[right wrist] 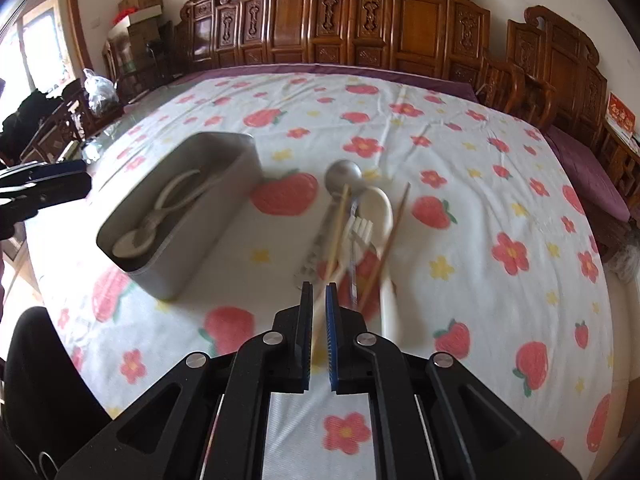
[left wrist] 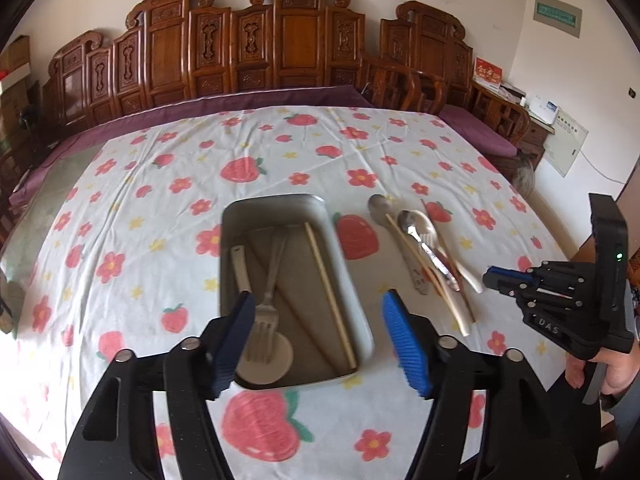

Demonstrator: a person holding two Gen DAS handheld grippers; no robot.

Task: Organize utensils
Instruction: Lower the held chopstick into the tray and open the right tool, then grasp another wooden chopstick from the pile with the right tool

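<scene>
A grey rectangular box (left wrist: pixel 352 280) stands on the strawberry tablecloth and holds a fork (left wrist: pixel 266 312), a cream spoon (left wrist: pixel 264 364) and one chopstick (left wrist: pixel 330 296). My left gripper (left wrist: pixel 320 344) is open and empty just above the box's near end. A pile of utensils (left wrist: pixel 428 252) lies right of the box: a metal spoon (right wrist: pixel 342 176), a cream spoon (right wrist: pixel 378 208), a white fork (right wrist: pixel 360 232) and chopsticks. My right gripper (right wrist: pixel 319 312) is shut on a light wooden chopstick (right wrist: pixel 338 232) at its near end. The box also shows in the right wrist view (right wrist: pixel 208 208).
The tablecloth (left wrist: pixel 160 184) covers a large table. Carved wooden chairs (left wrist: pixel 248 48) line the far edge and the right side. Boxes and bags (right wrist: pixel 132 12) stand at the far left of the room.
</scene>
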